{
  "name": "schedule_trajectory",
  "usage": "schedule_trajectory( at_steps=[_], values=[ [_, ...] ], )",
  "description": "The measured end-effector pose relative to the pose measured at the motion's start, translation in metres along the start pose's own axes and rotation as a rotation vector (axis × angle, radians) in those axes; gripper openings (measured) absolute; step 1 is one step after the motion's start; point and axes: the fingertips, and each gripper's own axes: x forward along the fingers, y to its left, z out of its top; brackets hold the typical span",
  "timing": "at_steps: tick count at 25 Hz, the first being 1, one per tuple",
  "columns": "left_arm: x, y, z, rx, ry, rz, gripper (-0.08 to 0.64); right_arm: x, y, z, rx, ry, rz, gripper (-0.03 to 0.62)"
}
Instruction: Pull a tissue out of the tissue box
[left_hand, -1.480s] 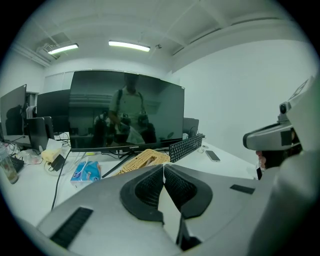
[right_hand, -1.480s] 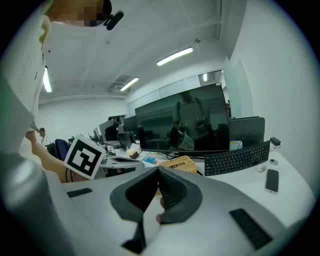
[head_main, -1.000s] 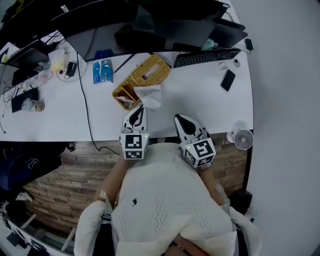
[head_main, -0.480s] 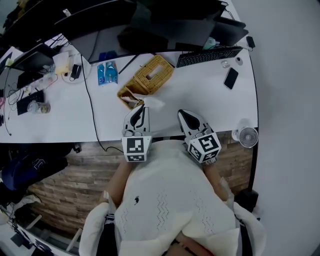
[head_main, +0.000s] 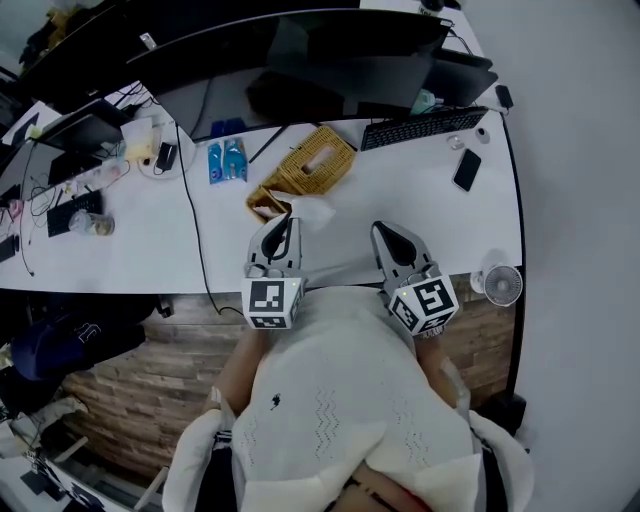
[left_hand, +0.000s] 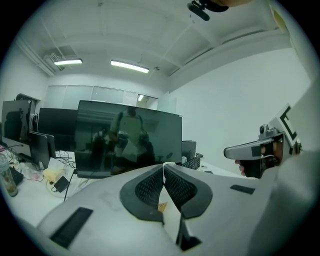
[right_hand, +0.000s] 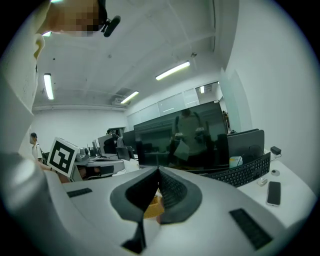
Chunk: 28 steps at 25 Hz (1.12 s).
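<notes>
L gripper (head_main: 288, 222): jaws pinched together on a thin white tissue (head_main: 314, 210), which sticks out just past the tips, twd the right. Woven tan wicker tissue box (head_main: 316, 160) sits on the white desk (head_main: 430, 185), ahead of the tips. R gripper (head_main: 381, 229): jaws together, nothing b/w them, beside L, box ahead-left of it
</notes>
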Motion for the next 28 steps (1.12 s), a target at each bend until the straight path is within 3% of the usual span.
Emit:
schedule_trajectory(
  at_steps=[8,14,28],
  values=[
    [-0.007,0.007,0.045,-0.046,-0.086,-0.028,0.014,-0.014,-0.008,0.031,-0.024,-0.057,-0.031,0.002],
    [-0.013,0.012,0.08,-0.039,-0.153,-0.028,0.014,-0.024,-0.015,0.054,-0.026,-0.084,-0.056,0.002],
    [-0.026,0.021,0.113,-0.025,-0.224,-0.023,0.014,-0.037,-0.016,0.112,-0.077,-0.158,-0.074,0.002]
  ],
)
